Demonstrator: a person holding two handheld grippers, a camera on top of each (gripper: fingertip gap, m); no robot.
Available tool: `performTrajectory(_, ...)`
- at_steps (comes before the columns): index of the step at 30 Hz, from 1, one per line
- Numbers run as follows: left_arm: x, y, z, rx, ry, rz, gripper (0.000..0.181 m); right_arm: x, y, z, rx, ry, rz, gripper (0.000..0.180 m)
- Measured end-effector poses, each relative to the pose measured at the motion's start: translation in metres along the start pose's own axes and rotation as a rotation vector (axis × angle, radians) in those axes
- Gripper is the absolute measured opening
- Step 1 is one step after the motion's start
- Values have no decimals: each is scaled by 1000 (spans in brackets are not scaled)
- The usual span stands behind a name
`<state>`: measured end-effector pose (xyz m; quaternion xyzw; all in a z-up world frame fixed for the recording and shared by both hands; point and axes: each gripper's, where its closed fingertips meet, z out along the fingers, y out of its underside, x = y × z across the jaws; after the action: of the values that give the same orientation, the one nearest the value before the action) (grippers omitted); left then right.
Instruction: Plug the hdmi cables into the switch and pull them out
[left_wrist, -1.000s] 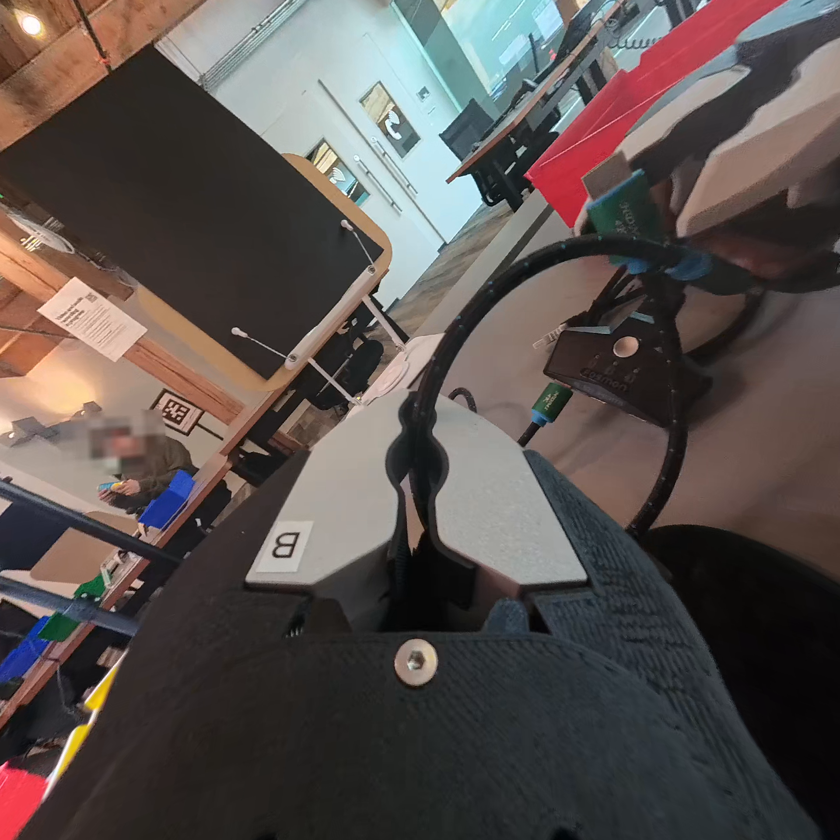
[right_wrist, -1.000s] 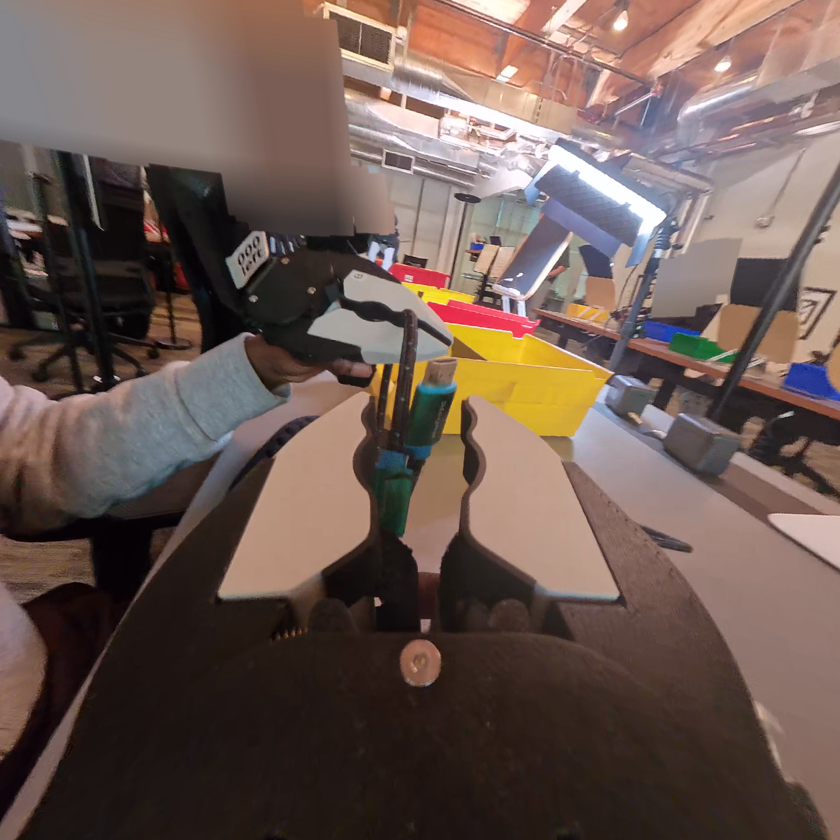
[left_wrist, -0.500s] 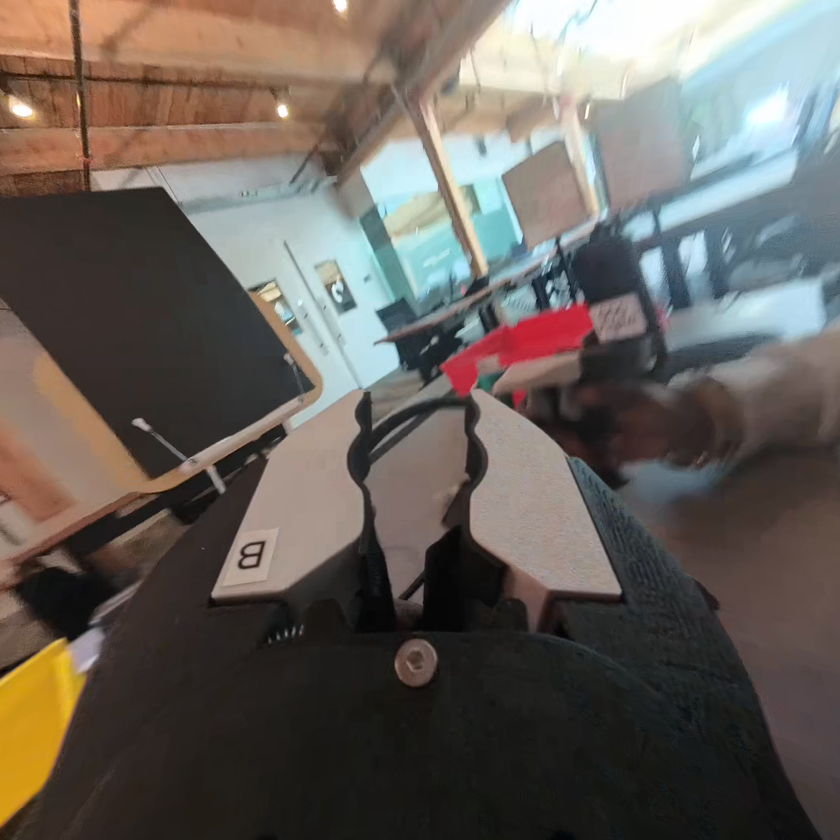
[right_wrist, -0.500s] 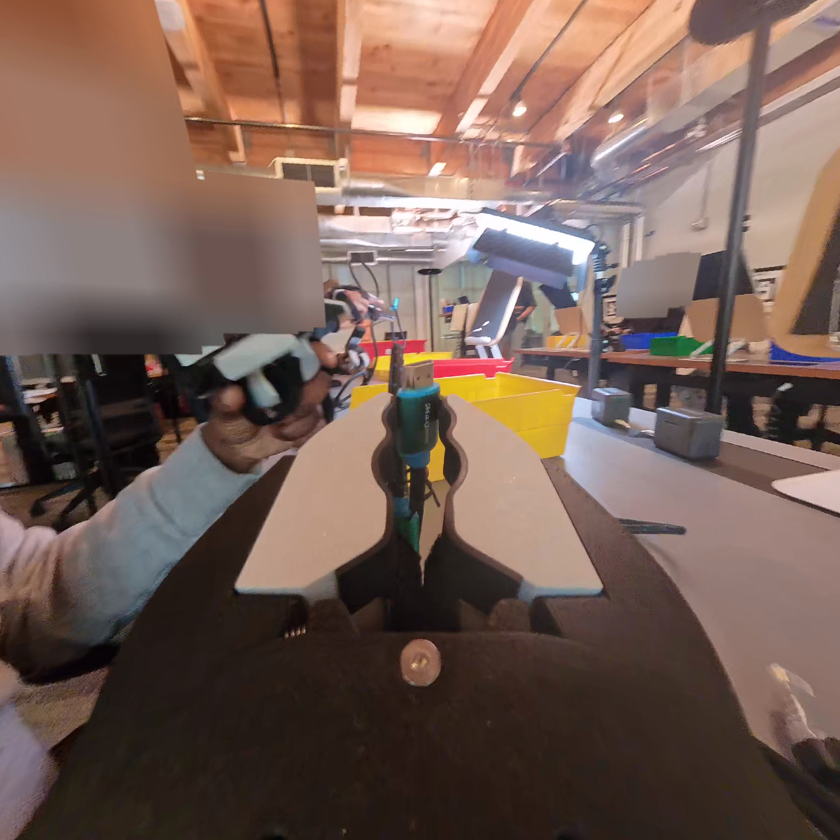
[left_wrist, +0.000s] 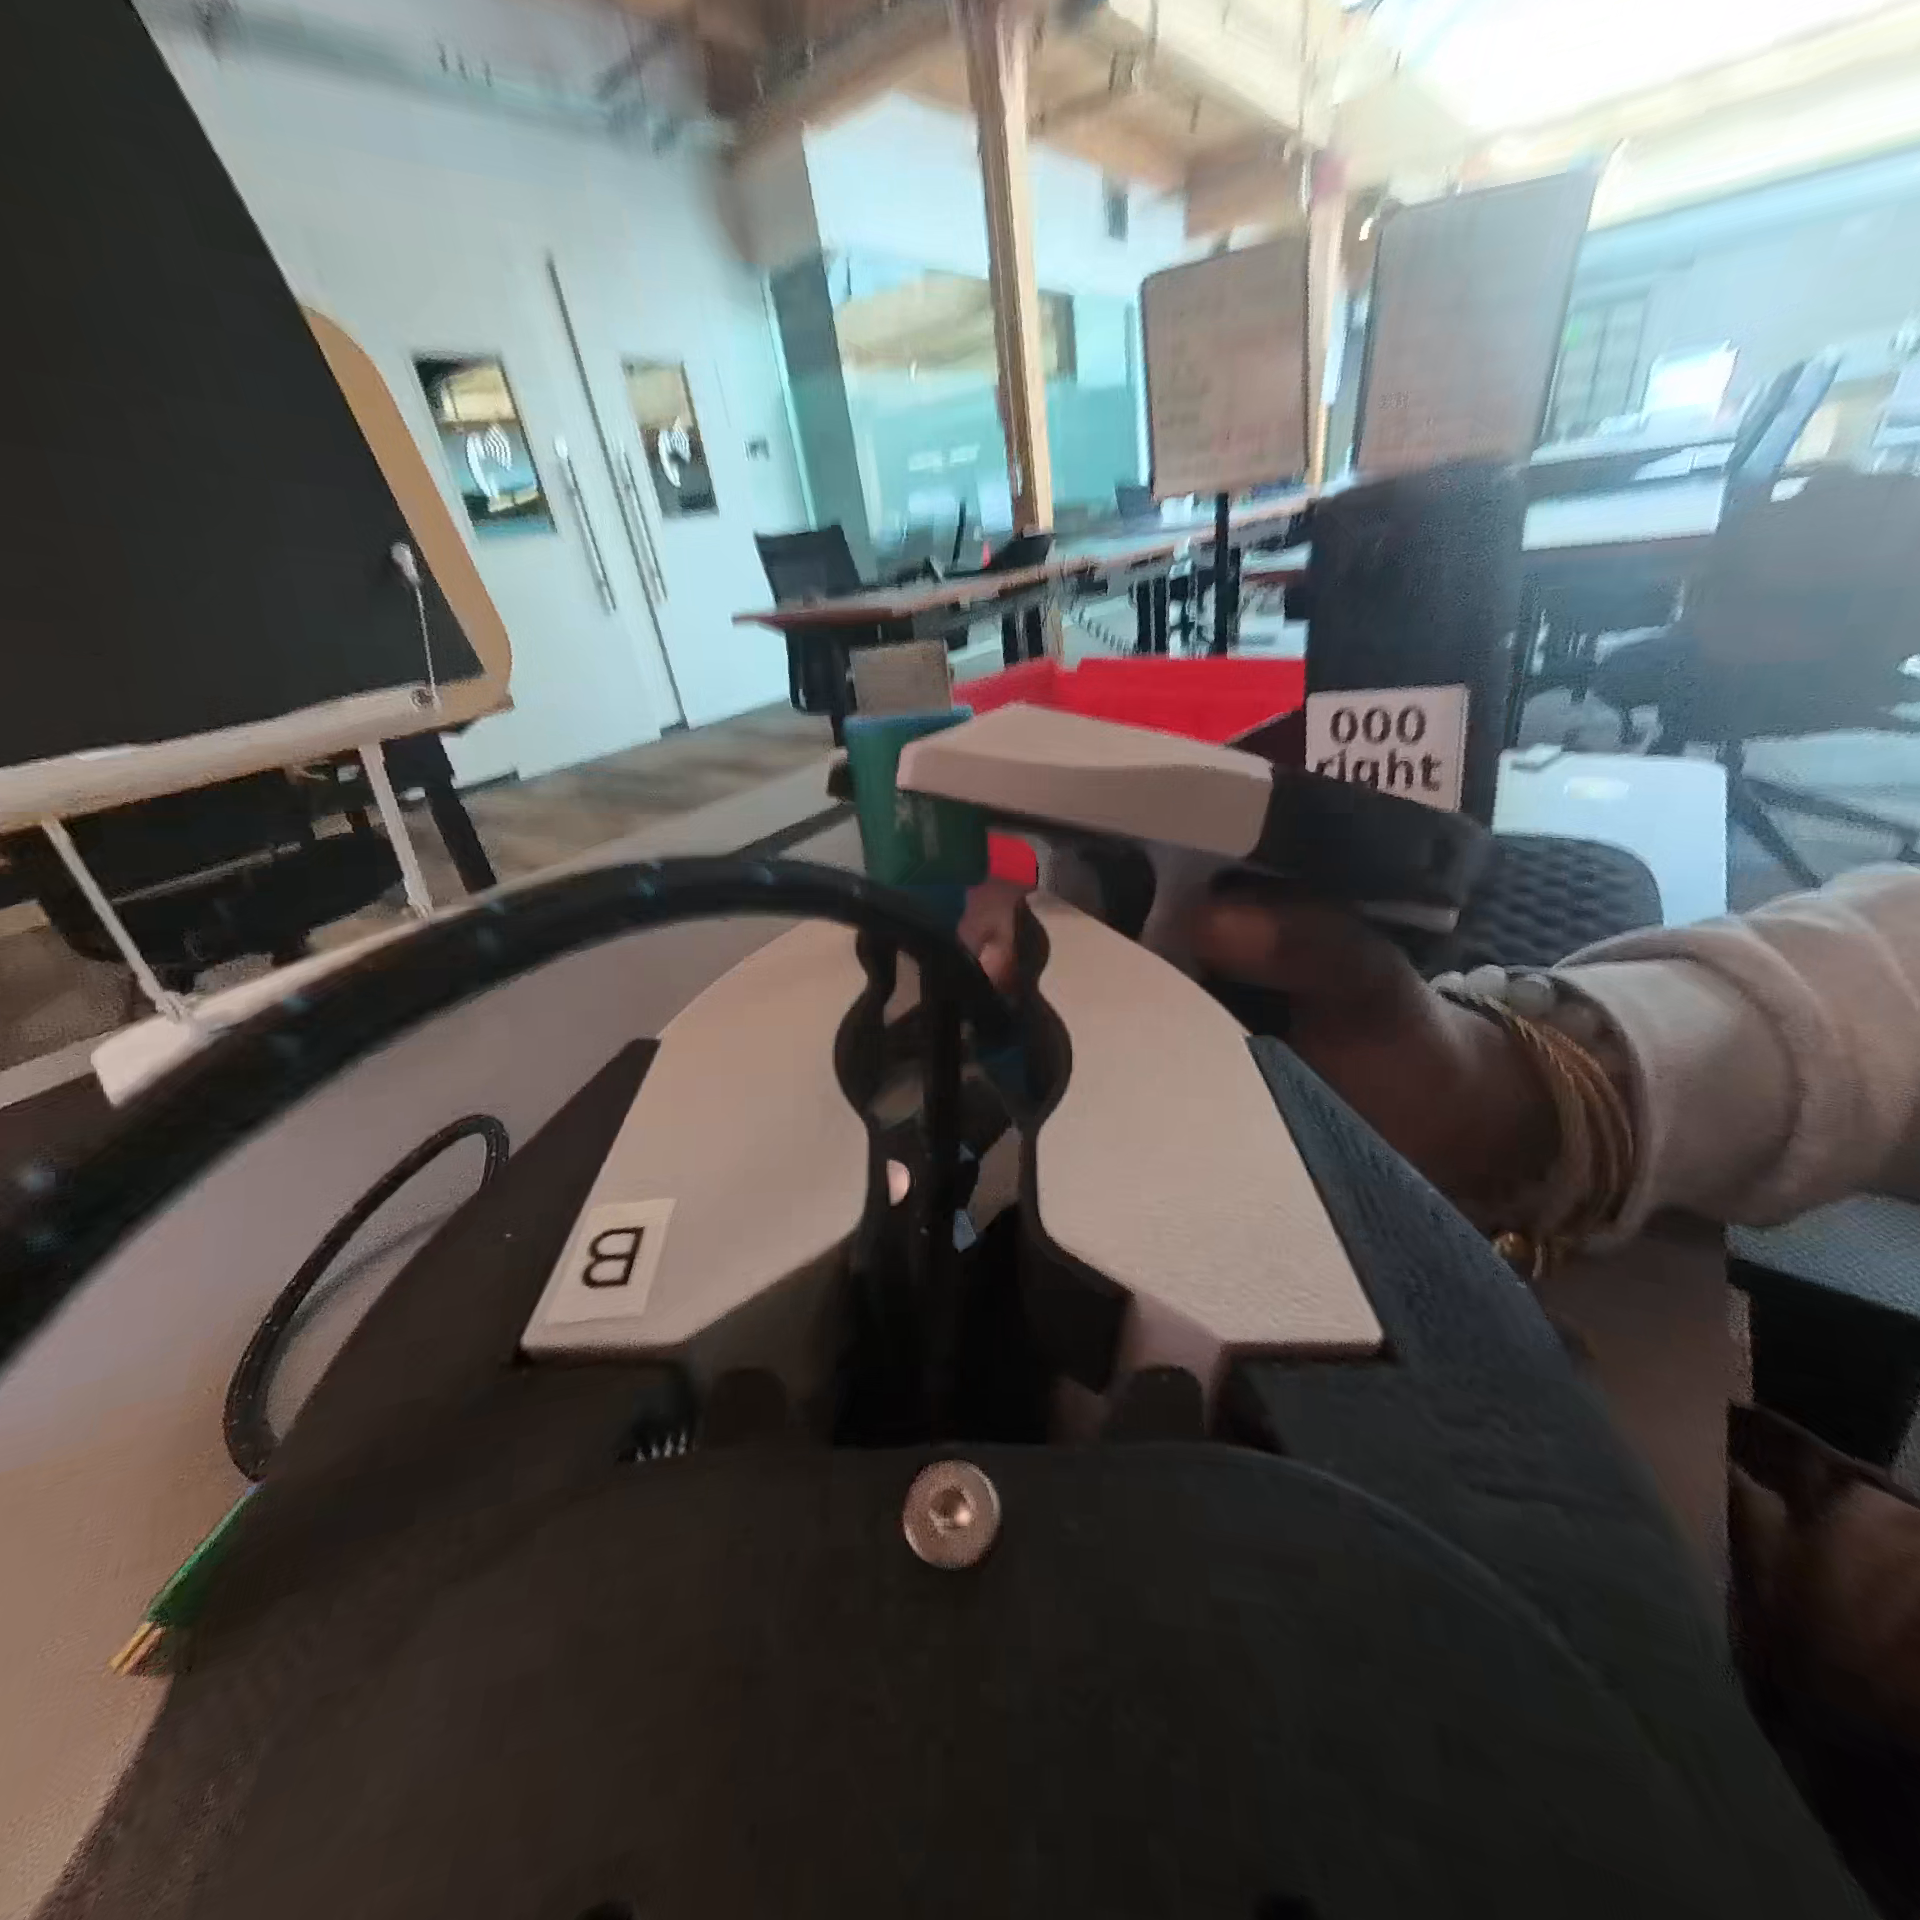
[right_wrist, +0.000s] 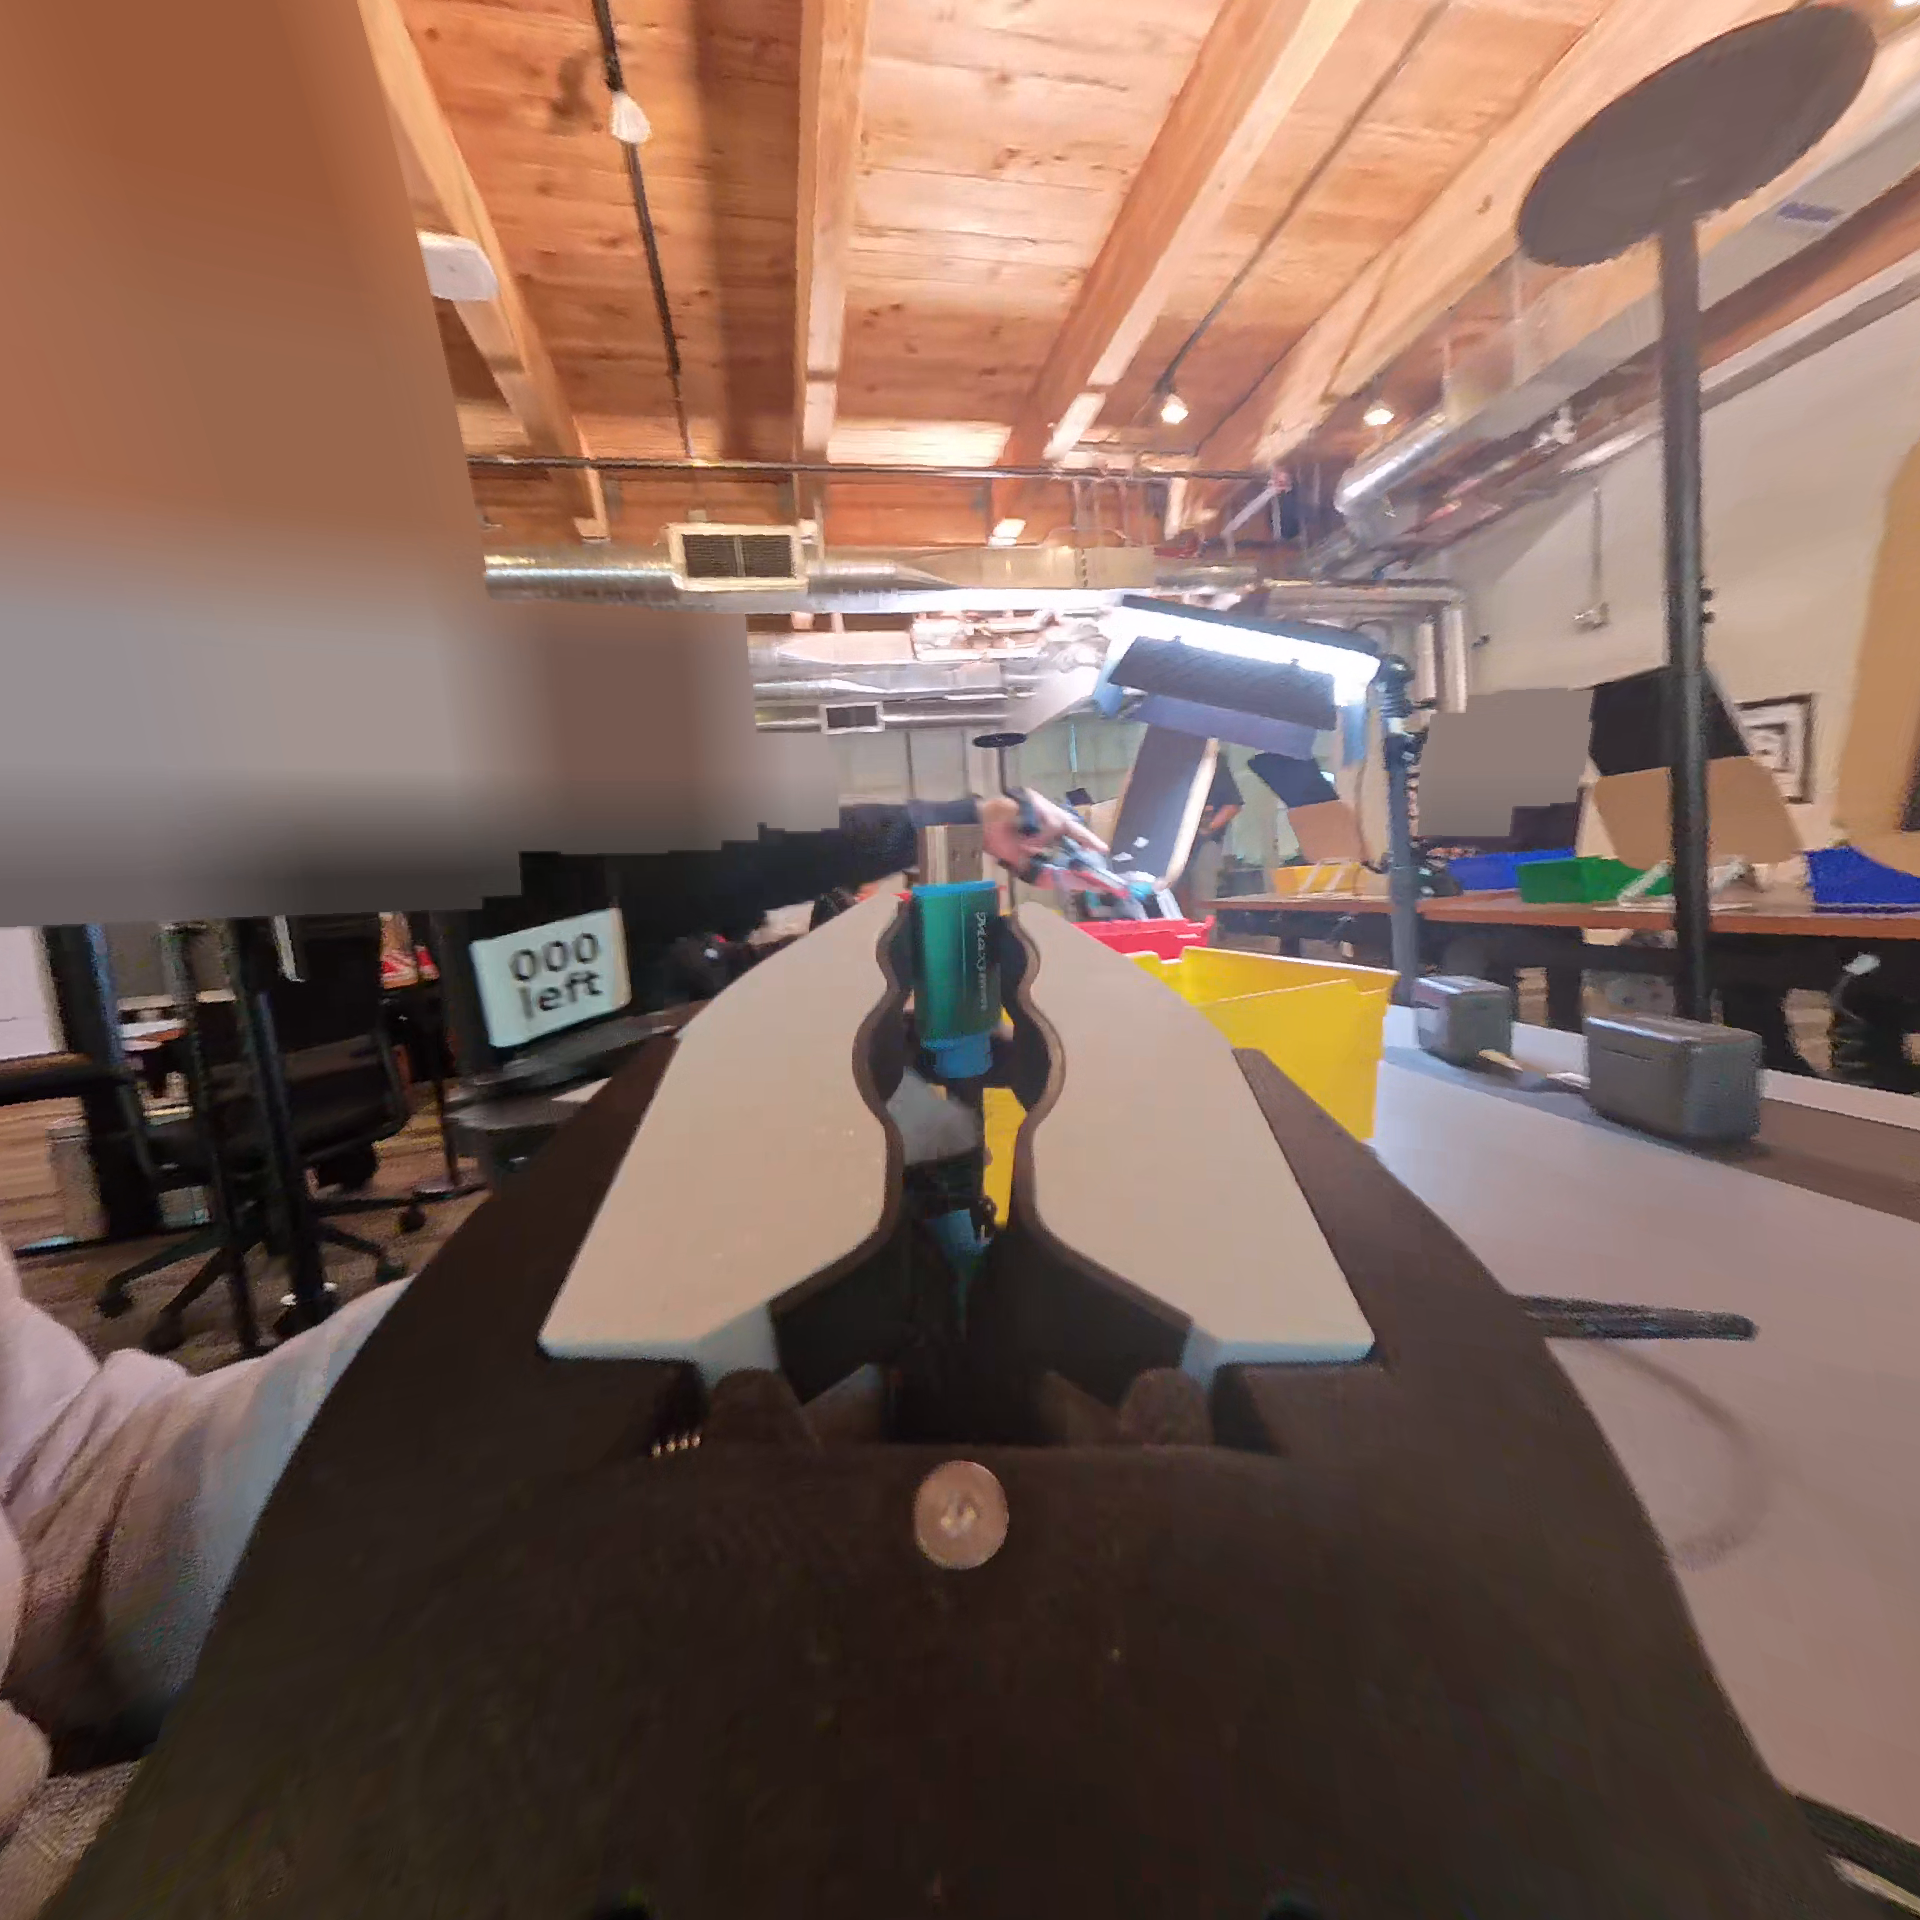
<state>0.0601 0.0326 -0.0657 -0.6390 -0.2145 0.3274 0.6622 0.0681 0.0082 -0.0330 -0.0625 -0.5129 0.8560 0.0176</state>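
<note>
Wooden ceiling beams and long office desks fill the background behind a pale grey surface.

Right tool: in its own view the two grey fingers are nearly closed on a green HDMI plug, which stands upright at 12 o'clock with its metal tip above the fingertips. In the left wrist view this same tool sits at 1 o'clock, held by a hand in a light sleeve, the plug poking out at its tip.

Left tool: its fingers stand a small way apart, with the black braided cable running up the gap between them. Whether they truly pinch the cable or only frame it, I cannot tell. The cable arcs away toward 9 o'clock. A second green plug lies on the surface at 8 o'clock, its gold tip pointing down and left.

The switch is not visible in either view.

Step in hand, as a judgement: the plug is carried in the air, well off the surface, being readied for plugging in. The next move calls for bringing the plug down to the switch, lining its flat metal end square with a port, and keeping the cable slack so it does not twist the plug.

Writing: white stickers with printed characters sit on the right tool's body, on the left tool's body and on one left finger. The plug carries small pale print, too fine to make out.
</note>
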Motion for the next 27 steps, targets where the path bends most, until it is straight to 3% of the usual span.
performTrajectory(3,-2,7,-2,-29,48,-24,13,-1,4,1,-21,-22,29,15)
performTrajectory(7,-12,47,-9,-315,68,82,8,9,-17,-5,50,-2,40,15)
performTrajectory(12,-42,30,-36,-331,5,168,10,14,-17,-8,4,5,37,15)
performTrajectory(14,-47,31,-50,-382,6,242,10,6,-7,-2,-61,-34,8,15)
performTrajectory(17,-64,48,-71,-536,-25,387,8,-3,23,0,-315,-133,-54,22)
performTrajectory(19,-66,58,-82,-610,2,420,7,-2,38,-8,-486,-175,-153,38)
performTrajectory(21,-61,69,-90,-677,59,441,7,2,48,-17,-614,-180,-376,45)
performTrajectory(24,-57,82,-97,-751,112,483,8,-2,52,-23,-682,-211,-679,46)
performTrajectory(27,-46,90,-98,-781,188,497,8,-16,53,-20,-709,-289,-717,43)
